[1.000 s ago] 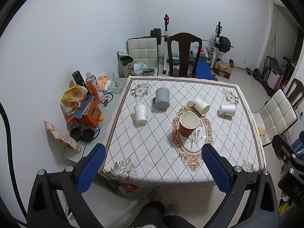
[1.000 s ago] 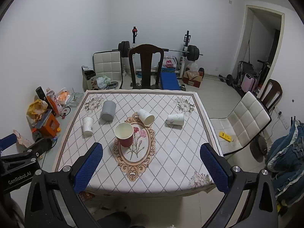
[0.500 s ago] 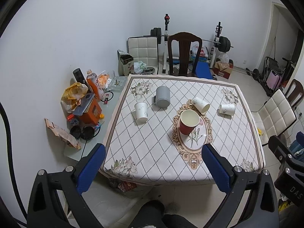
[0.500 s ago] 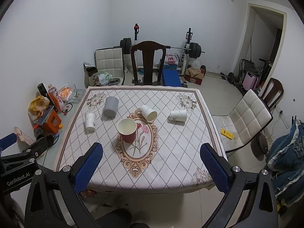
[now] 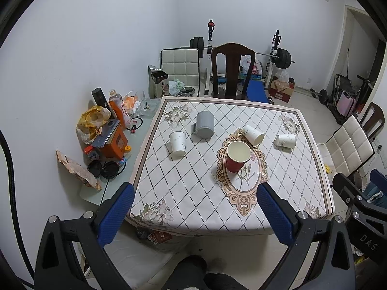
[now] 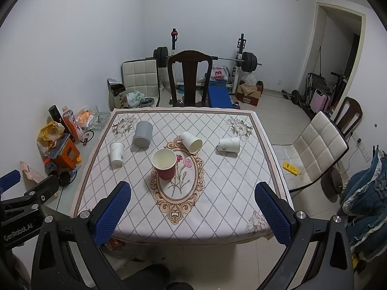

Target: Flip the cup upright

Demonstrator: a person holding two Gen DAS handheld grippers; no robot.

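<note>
Left wrist: left claw (image 5: 194,194) spread, seemingly hovering

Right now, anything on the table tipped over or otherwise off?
Yes. Two white cups lie on their sides: one at the far edge of the oval pattern, one to its right. The gray cup stands upside down. Nothing spilled.

Two white paper cups lie tipped on the worktop (image 6: 217,193): one (image 6: 192,141) just behind the upright red cup (image 6: 165,163), another (image 6: 229,145) further right.
</note>
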